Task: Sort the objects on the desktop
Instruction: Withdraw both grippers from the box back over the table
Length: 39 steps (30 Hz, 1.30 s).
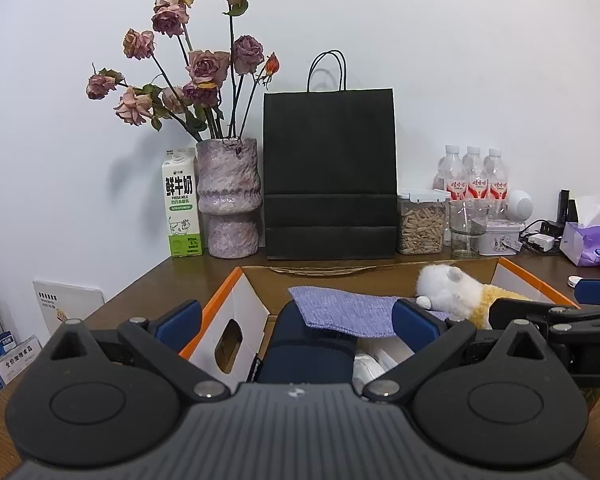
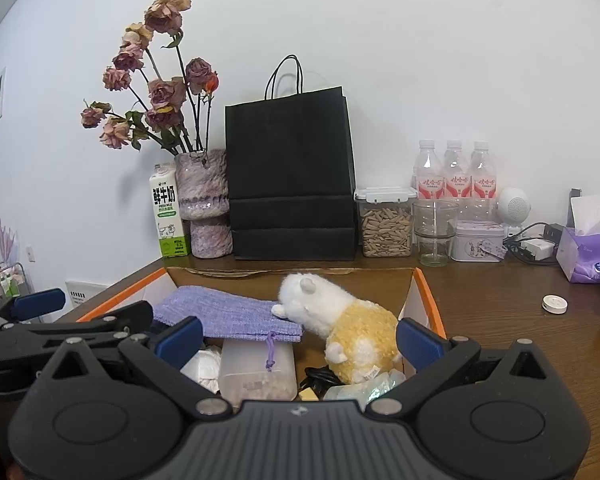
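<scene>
even indoor light, sharp focus, fisheye bending at edges.

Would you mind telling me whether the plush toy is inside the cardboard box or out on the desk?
Inside. The plush toy lies within the cardboard box's walls, its head resting on the purple pouch.

Each hand-held gripper, the left gripper (image 1: 298,322) and the right gripper (image 2: 300,338), has a ribbed dark grey body flanked by round black pivot housings. Black linkage arms with silver rivets reach forward to blue finger pads (image 1: 178,320). A white letter D marks the side of the right gripper's black body.
</scene>
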Available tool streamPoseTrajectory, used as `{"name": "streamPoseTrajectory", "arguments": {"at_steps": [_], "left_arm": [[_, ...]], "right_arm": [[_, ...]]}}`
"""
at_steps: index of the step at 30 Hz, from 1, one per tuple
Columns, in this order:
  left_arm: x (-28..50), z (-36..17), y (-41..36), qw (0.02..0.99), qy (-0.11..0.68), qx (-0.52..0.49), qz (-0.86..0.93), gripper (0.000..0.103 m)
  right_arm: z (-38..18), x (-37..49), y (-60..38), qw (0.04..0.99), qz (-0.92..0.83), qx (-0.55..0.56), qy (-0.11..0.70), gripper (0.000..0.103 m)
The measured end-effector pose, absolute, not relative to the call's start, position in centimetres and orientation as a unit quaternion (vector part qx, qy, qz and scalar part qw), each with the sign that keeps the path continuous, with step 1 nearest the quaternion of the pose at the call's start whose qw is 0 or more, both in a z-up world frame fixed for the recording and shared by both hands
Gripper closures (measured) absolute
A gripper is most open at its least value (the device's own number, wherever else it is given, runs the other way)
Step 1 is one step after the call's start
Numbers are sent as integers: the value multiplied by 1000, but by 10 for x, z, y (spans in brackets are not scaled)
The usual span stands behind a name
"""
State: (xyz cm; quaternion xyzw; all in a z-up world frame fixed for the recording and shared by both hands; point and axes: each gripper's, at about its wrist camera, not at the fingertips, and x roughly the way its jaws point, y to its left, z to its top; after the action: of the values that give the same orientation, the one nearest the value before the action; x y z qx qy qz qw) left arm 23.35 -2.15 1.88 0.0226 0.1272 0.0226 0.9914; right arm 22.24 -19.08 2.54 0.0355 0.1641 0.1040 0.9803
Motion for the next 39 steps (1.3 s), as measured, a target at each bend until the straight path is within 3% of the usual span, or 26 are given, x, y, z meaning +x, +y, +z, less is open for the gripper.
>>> {"name": "streamPoseTrajectory", "arguments": {"at_steps": [15, 28, 39], "left_arm": [[225, 13, -21, 993, 115, 22, 20, 0], [188, -6, -28, 992, 94, 82, 23, 0], [164, -5, -3, 993, 100, 24, 50, 0]], "right_arm": [[18, 213, -191, 982, 105, 28, 153, 0], [-1, 181, -191, 984, 87, 10, 153, 0], [-6, 150, -190, 984, 87, -5, 152, 0]]}}
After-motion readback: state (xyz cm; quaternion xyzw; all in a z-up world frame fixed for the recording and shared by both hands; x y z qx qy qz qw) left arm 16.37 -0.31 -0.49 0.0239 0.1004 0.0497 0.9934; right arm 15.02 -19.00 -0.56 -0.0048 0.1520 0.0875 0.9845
